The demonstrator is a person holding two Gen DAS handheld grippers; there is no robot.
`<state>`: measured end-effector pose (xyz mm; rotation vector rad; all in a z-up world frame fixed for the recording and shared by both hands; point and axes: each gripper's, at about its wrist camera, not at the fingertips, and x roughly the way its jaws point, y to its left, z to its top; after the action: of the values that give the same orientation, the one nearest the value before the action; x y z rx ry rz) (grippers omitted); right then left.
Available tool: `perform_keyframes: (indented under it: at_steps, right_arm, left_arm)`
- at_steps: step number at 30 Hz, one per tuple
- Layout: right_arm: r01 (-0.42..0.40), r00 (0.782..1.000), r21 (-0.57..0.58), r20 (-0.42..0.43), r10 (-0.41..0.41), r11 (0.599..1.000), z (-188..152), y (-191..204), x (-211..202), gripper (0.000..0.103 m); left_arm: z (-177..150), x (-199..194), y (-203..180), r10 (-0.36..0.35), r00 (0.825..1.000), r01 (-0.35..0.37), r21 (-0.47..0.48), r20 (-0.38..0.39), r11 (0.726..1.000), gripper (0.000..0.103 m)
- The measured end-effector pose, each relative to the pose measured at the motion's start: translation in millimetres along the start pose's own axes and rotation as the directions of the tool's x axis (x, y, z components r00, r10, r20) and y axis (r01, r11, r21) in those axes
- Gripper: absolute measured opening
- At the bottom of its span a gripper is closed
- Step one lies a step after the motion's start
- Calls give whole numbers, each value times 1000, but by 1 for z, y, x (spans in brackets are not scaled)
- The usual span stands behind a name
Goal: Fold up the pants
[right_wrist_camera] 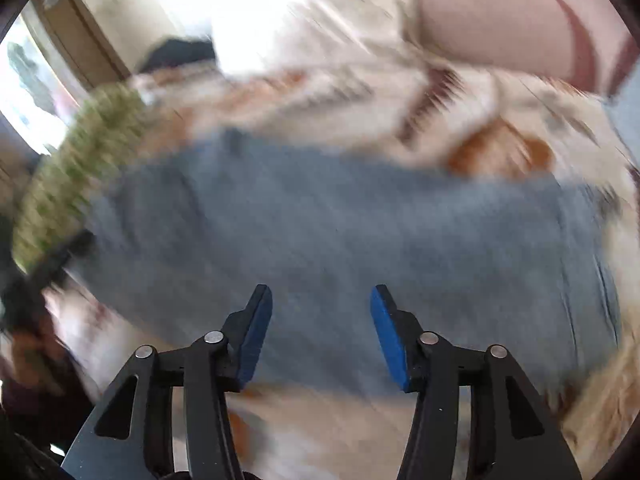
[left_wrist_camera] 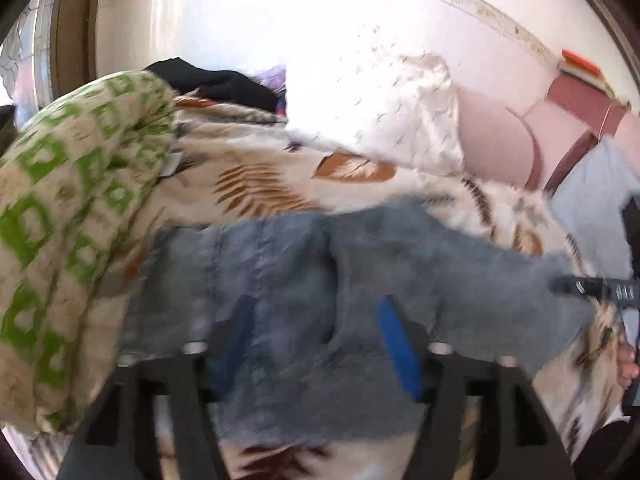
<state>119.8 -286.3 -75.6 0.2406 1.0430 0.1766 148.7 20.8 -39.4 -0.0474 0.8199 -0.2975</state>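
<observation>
Denim slippage is the risk: faded blue jeans (right_wrist_camera: 328,216) lie loose on the leaf-patterned bedspread (left_wrist_camera: 260,168), both the left gripper (left_wrist_camera: 316,344) and right gripper (right_wrist_camera: 322,336) spread wide, nothing pinched.

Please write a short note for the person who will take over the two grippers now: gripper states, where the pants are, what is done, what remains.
Left hand-held gripper: open, over the pants, holding nothing.
Right hand-held gripper: open, empty, over the blurred pants.
Pants: grey-blue, lying across the leaf-print bedspread, beside the green-patterned blanket; pillow behind.
Done: how many folds are made cannot be judged.
Left: finish folding, flatten the cloth.
</observation>
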Motion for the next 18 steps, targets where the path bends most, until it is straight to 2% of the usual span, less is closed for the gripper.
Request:
perform_keyframes:
  at_steps: [2,3,5,7,10,12,15,18]
  right_arm:
    - [-85,996,4,32,85,996,40,15,1,56]
    - [-120,992,6,42,119,993,58,21,4,63]
    - [-191,981,8,28,191,982,95,35,21,71]
    - [-243,969,11,-34,244,970,124,48,49,71]
    - [-304,944,72,-109,311,950,149,51,89,71]
    - [-299,941,112,-133,312,948,162,48,114,71]
    - [-333,909,189,-197,368,924,171,40,145,71]
    - [-386,844,227,-304,441,894,166,47,165,68]
  left_arm:
    - [2,15,-13,-57,998,56,-12,-41,998,71]
    - [-1,23,-20,-86,995,86,-10,-55,996,71]
    - [-11,32,-33,-92,994,94,34,-67,995,71]
    - [-21,37,-38,-60,996,67,104,-73,992,71]
    - [-28,48,-30,-71,988,84,89,-139,992,71]
    - [-29,49,-29,-70,986,87,105,-154,991,71]
    - [-32,47,-31,-60,984,85,141,-170,986,71]
    - [-34,44,-30,-61,981,89,146,-184,985,71]
